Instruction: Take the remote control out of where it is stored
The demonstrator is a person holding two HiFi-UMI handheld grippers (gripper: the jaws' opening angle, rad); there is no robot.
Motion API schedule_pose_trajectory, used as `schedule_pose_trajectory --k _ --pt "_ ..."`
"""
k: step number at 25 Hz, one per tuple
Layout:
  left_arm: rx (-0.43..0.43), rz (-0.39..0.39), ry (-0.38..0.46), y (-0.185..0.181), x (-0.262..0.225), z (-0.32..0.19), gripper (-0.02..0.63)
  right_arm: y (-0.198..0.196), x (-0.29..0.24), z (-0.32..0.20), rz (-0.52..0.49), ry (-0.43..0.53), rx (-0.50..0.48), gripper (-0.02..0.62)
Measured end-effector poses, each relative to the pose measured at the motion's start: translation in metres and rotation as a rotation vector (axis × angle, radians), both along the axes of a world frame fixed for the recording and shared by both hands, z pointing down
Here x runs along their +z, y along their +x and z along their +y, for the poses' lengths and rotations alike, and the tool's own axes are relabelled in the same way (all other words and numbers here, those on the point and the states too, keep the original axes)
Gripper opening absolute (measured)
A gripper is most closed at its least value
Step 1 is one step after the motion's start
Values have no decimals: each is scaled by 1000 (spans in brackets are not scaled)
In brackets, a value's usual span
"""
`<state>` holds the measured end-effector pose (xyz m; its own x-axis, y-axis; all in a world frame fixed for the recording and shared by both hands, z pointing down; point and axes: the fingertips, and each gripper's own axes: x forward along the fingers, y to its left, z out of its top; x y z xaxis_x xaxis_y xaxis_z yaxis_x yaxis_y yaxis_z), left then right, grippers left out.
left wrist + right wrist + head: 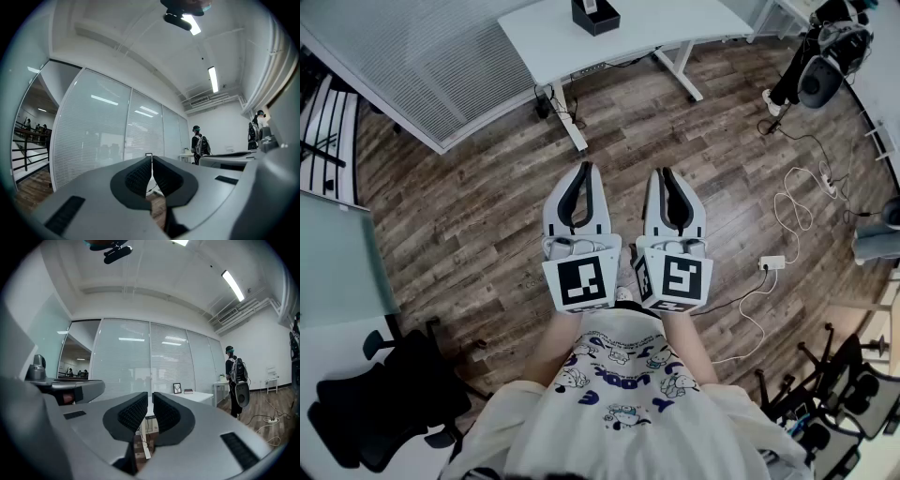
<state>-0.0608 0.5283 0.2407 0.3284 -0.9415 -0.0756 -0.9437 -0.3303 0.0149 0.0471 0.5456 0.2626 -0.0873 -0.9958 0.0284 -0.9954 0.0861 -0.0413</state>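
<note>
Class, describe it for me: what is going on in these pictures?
A person stands on the wooden floor, holding the left gripper and right gripper side by side. Both are shut and empty. A white desk stands ahead; no remote control is in view.

I am holding my left gripper [585, 171] and right gripper [666, 174] side by side, just apart, low in front of my body, both pointing forward, each with its jaws pressed together, empty.
</note>
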Motion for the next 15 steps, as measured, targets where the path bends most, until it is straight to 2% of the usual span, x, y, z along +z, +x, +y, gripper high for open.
schedule_pose_trajectory --k 7,15 --pt "13 -30 -14 4 6 -32 21 4 3 -31 4 -9 7 57" --pt "22 -16 -22 8 10 -84 21 10 8 -80 -7 -7 21 57"
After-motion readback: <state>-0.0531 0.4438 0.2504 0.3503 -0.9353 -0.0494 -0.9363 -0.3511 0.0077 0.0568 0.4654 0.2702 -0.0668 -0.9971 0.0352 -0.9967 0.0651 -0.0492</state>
